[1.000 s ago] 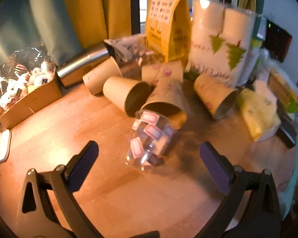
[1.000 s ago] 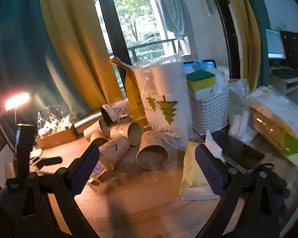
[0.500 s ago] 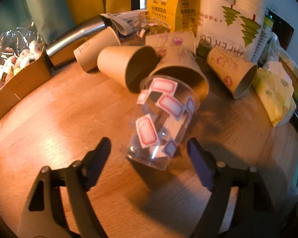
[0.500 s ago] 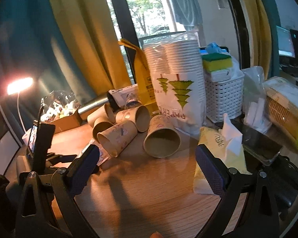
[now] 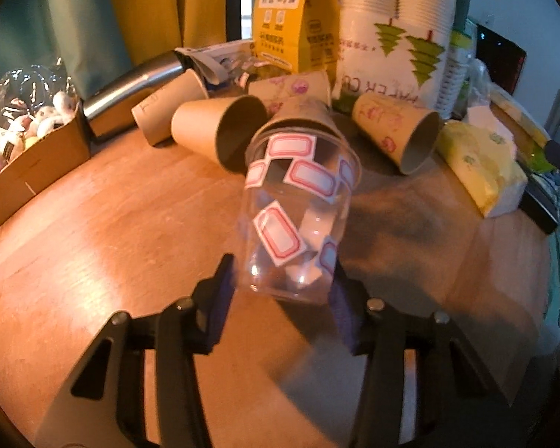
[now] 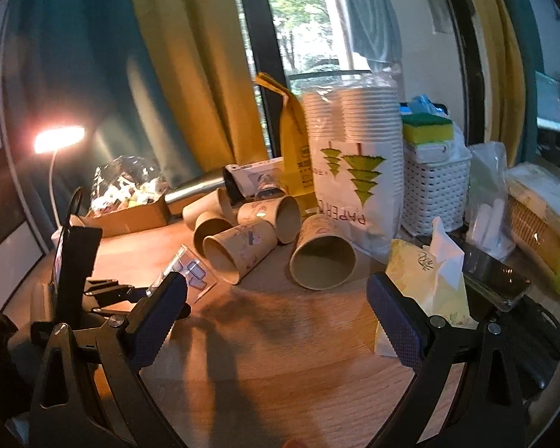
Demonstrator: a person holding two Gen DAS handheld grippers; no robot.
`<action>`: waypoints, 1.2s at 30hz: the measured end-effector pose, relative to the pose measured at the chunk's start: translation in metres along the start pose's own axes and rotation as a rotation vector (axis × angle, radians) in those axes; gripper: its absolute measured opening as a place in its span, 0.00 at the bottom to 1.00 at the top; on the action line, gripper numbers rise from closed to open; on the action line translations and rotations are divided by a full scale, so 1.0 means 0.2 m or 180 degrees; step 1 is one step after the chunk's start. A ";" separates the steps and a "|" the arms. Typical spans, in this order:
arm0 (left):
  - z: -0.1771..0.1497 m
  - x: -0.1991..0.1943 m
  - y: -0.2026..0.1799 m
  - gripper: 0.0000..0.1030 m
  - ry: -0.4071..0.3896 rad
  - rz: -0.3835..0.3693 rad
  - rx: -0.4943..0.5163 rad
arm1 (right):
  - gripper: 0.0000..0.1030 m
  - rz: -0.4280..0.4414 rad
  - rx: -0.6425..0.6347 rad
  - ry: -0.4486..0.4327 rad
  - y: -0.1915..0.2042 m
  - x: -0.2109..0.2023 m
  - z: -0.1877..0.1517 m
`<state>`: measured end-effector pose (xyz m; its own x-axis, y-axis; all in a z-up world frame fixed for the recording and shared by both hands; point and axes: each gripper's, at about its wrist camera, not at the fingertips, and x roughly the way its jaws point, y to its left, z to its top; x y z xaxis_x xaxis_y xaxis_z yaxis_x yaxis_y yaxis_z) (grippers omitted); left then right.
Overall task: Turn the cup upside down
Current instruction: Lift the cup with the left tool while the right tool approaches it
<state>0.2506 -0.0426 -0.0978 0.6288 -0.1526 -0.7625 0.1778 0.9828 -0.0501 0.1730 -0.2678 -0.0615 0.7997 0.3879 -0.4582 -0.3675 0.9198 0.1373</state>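
Note:
A clear plastic cup (image 5: pixel 295 220) with red-bordered white stickers lies on its side on the wooden table (image 5: pixel 112 231), base toward me and mouth toward the paper cups. My left gripper (image 5: pixel 280 295) is shut on its base end, one pad on each side. The cup also shows in the right wrist view (image 6: pixel 190 272), just behind my right gripper's left finger, with the left gripper's fingers on it. My right gripper (image 6: pixel 276 321) is open and empty above the table's front part.
Several brown paper cups (image 5: pixel 220 130) lie on their sides right behind the clear cup. Behind them stand a yellow bag (image 5: pixel 293 18) and a pack of stacked paper cups (image 5: pixel 395 37). A cardboard box (image 5: pixel 30 156) sits left, a yellow tissue pack (image 5: pixel 481 168) right.
My left gripper moved forward to the clear cup and closed from wide open onto its base end. My right gripper stayed open and shifted only slightly.

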 end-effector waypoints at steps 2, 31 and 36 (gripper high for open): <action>-0.02 -0.04 0.00 0.47 -0.0015 -0.0056 -0.0025 | 0.96 0.0048 -0.0142 -0.0036 0.05 -0.03 -0.01; -0.33 -0.60 0.00 0.47 0.0644 -0.0805 0.0627 | 0.95 -0.0239 -0.3891 -0.0949 0.93 -0.27 -0.76; -0.33 -0.58 -0.08 0.47 0.0766 -0.0886 0.0708 | 0.95 -0.0415 -0.4162 -0.1112 0.90 -0.25 -0.81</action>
<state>0.1257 -0.0340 -0.0513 0.3440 -0.3542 -0.8696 0.4911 0.8572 -0.1549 -0.0108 -0.1304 -0.1566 0.8688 0.4772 -0.1325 -0.3022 0.2988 -0.9052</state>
